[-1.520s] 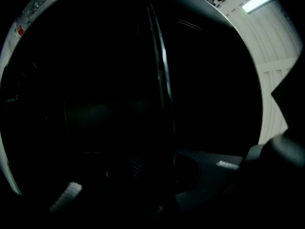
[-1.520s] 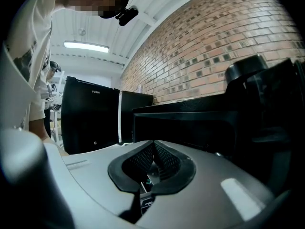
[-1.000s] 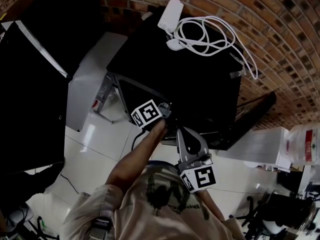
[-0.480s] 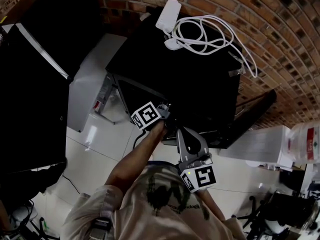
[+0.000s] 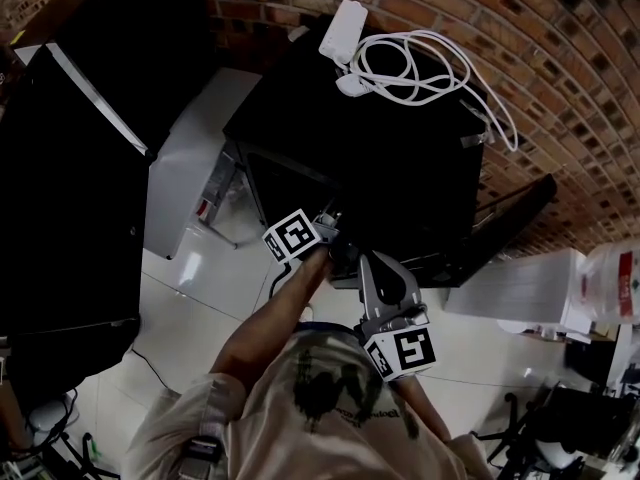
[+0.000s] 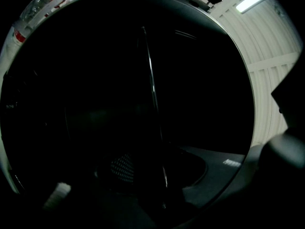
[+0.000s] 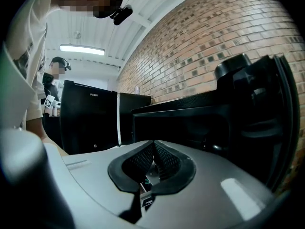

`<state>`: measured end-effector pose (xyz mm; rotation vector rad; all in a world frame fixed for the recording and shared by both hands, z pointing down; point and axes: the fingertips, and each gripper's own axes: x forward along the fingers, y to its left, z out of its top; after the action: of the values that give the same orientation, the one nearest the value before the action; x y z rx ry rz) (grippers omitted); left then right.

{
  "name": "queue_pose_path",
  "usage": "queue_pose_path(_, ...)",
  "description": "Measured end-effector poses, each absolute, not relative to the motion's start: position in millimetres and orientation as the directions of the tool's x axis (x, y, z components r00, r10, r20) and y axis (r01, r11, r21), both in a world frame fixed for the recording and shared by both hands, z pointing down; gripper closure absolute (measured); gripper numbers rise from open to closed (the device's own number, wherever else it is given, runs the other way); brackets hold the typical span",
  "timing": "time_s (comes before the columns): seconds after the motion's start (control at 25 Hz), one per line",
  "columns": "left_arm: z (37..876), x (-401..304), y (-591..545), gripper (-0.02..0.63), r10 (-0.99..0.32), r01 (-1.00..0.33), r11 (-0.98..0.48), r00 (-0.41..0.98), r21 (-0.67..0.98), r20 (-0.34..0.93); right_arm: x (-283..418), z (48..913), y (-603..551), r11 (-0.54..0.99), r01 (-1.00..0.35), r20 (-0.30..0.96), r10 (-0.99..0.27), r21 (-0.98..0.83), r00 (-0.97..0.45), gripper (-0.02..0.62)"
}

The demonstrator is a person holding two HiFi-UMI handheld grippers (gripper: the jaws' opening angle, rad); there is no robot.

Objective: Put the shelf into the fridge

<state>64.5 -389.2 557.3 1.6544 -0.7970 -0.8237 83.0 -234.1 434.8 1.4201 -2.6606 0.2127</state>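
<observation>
The small black fridge (image 5: 400, 148) stands against the brick wall with its door (image 5: 510, 230) swung open to the right. My left gripper's marker cube (image 5: 295, 236) is at the fridge's mouth and its jaws reach into the dark inside. In the left gripper view a thin glinting edge, apparently the shelf (image 6: 152, 89), runs away from the left gripper (image 6: 152, 178). The jaws are opening, with that edge between them and the pads off it. My right gripper (image 7: 152, 144) hangs back in front of the fridge, shut with nothing in it.
A white power adapter (image 5: 342, 28) and coiled cable (image 5: 420, 68) lie on the fridge's top. A taller black cabinet (image 5: 70, 188) stands at the left, with white floor tiles (image 5: 200, 278) between. Another person (image 7: 53, 73) stands far off by a tall black fridge (image 7: 88, 120).
Both grippers stay at the fridge's mouth. The head view has shifted slightly. The left jaws are out of sight inside the fridge in the earlier frames.
</observation>
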Motion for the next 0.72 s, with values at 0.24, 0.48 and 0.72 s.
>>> queue_pose_path(0.24,559,54,-370,0.463,-0.834,-0.110,-0.204,0.539,0.973,-0.114,81,434,-219,0.538,-0.840,0.169,-0.823,-0.075,-0.542,0.595)
queue_pose_path(0.48,555,41,-346,0.463,-0.839,-0.126,-0.205,0.534,0.971,-0.108,74,431,-202,0.531,-0.843,0.157,-0.828,-0.086,-0.538,0.595)
queue_pose_path(0.72,537,25,-310,0.463,-0.834,-0.147,-0.229,0.539,0.962,-0.116,66,423,-178,0.526,-0.845,0.136,-0.834,-0.090,-0.534,0.595)
